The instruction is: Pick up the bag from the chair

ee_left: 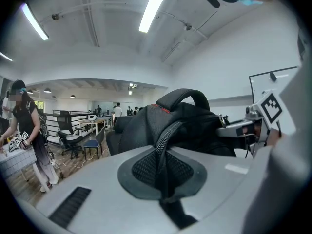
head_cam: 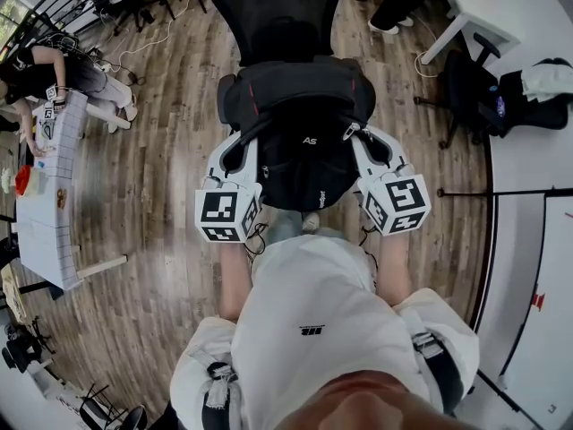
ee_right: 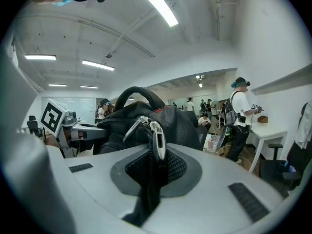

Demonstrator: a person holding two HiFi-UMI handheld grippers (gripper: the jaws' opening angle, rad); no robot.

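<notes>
Two grippers are on the load, and I read them from my left. The left gripper [head_cam: 240, 146] has its jaws pressed together on a zippered edge [ee_left: 164, 139] of the black backpack [head_cam: 300, 119]. The backpack hangs between both tools, just in front of the black office chair's backrest [head_cam: 277, 7]; I cannot tell whether it rests on the seat. On the far side, the right gripper [head_cam: 355, 134] is clamped on the backpack's fabric beside its metal zipper pulls [ee_right: 157, 136].
</notes>
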